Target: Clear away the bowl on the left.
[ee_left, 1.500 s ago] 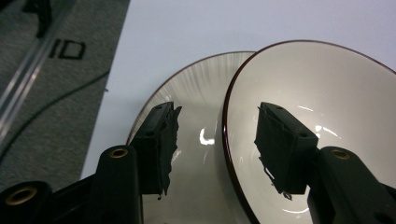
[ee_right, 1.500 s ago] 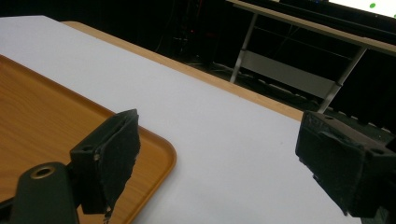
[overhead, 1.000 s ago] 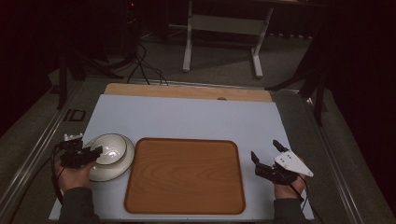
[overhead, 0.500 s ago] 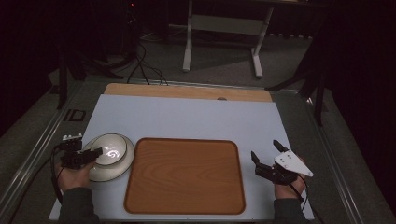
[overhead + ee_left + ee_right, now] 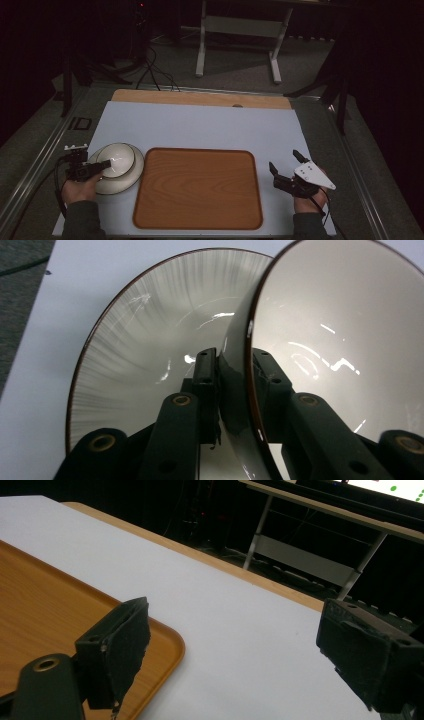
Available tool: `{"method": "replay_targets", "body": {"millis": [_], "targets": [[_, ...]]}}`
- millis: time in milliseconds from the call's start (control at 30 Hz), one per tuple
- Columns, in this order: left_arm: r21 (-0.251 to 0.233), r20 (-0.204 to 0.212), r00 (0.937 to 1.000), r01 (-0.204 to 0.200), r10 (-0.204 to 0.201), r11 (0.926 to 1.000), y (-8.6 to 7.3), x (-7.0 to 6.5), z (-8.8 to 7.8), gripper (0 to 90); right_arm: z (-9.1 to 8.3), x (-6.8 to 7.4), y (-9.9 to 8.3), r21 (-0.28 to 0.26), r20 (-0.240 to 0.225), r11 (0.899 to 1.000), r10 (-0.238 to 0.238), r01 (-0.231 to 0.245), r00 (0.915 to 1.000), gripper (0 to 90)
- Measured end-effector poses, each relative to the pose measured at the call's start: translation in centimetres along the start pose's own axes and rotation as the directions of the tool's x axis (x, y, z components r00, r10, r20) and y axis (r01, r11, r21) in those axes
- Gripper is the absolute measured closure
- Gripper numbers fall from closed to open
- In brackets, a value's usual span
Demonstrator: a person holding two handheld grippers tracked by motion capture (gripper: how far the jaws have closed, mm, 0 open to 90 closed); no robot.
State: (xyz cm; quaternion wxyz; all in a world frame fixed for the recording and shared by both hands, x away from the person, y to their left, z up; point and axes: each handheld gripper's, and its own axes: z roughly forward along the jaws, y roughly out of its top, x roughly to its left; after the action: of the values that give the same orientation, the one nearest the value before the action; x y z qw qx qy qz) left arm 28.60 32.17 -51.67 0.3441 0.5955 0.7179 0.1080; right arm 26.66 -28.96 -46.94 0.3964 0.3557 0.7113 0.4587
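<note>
Our left gripper [image 5: 235, 370] has just closed on the bowl [image 5: 345, 330] rim — a hold for lifting it off the plate [image 5: 150, 340]. The right gripper [image 5: 240, 655] waits wide open beside the tray [image 5: 45, 615] — empty.

A dim lab or recording studio. Black curtains, floor cables [image 5: 150, 70] and a metal-legged bench [image 5: 240, 45] surround a white-covered worktable [image 5: 200, 125].

The left tongs [image 5: 235, 372] have just been closing, now clamping the bowl's [image 5: 345, 340] rim.
</note>
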Motion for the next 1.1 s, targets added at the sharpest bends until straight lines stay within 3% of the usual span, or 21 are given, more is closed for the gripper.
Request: {"method": "replay_targets", "body": {"millis": [367, 800, 1100], "targets": [[-0.003, 0.075, 0.9963, 0.044, -0.043, 0.9990, -0.2, 0.7, -0.3, 80.6, -0.1, 0.0, 0.0, -0.006, 0.000, 1.000, 0.003, -0.003, 1.0000, 13.5], [-0.026, 0.097, 0.9931, 0.069, -0.066, 0.9973, -0.3, 1.0, -0.4, 80.6, -0.1, -0.1, 0.0, -0.008, 0.000, 1.000, 0.006, -0.006, 1.0000, 13.5], [-0.086, 0.133, 0.9874, 0.098, -0.086, 0.9915, -0.3, 1.2, -1.2, 80.6, -0.1, -0.1, 0.0, -0.010, 0.003, 1.000, 0.008, -0.007, 1.0000, 13.5]]}}
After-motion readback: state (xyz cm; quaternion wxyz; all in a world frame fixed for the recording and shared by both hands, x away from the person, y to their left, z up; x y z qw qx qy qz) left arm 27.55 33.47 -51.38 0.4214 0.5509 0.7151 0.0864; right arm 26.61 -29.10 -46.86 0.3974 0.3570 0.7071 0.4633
